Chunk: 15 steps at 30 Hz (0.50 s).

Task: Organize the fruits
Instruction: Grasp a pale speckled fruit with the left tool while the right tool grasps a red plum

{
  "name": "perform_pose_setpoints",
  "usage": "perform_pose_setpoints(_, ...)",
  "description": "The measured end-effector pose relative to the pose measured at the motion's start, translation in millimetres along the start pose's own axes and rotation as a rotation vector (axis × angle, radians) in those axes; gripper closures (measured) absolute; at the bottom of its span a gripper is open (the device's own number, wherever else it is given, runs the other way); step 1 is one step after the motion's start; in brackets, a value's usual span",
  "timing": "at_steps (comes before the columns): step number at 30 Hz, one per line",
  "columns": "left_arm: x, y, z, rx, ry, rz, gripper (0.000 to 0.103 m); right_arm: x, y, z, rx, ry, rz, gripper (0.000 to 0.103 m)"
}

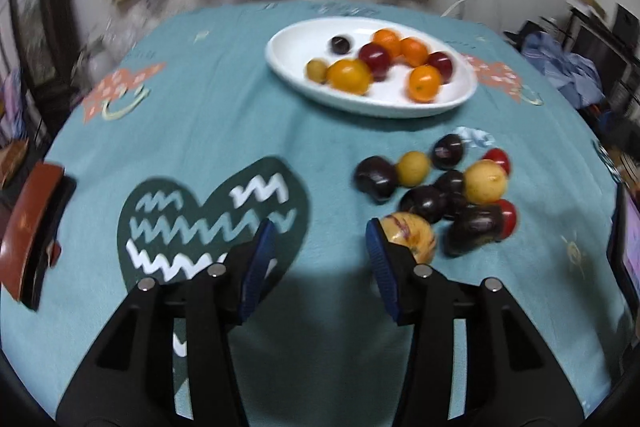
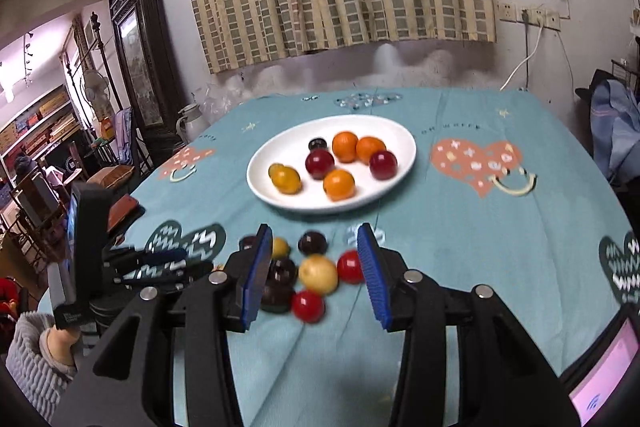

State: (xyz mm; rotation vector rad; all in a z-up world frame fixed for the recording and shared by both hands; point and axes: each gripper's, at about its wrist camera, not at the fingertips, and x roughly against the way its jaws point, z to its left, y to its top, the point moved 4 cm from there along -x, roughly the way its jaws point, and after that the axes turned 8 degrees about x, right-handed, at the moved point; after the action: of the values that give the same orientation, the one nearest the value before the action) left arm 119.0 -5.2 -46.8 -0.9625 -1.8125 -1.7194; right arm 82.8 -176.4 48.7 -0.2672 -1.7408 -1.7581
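A white oval plate [image 1: 304, 39] [image 2: 384, 131] at the far middle of the table holds oranges, red plums and a dark plum. Nearer lies a loose heap of fruit: dark plums [image 1: 376, 179], a yellow fruit [image 1: 485, 183] [image 2: 318, 273] and red ones [image 2: 307, 305]. My left gripper [image 1: 319, 231] is open and empty, left of the heap. A striped yellow fruit [image 1: 408, 235] lies just outside its right finger. My right gripper [image 2: 314, 233] is open above the near side of the heap, gripping nothing. The left gripper [image 2: 192, 263] shows at its left.
The table wears a teal cloth [image 1: 224, 115] with heart prints. A red-brown object [image 1: 28, 227] sits at the left edge. A lit phone screen [image 2: 604, 371] stands at the near right. A hand in a grey sleeve [image 2: 36, 347] holds the left gripper.
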Motion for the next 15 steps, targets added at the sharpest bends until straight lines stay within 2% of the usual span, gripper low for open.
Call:
perform_pose_setpoints(4, 10, -2, -16, -0.068, -0.028, -0.049, 0.052, -1, -1, 1, 0.008, 0.005, 0.003, 0.059)
perform_pose_setpoints(9, 3, -7, -30, -0.131, -0.029, -0.033, 0.05, -2, -1, 2, 0.012, 0.002, 0.005, 0.059)
perform_pose_setpoints(15, 2, -9, -36, -0.129, -0.082, -0.009, 0.051, -8, -6, 1, 0.011, 0.002, 0.028, 0.059)
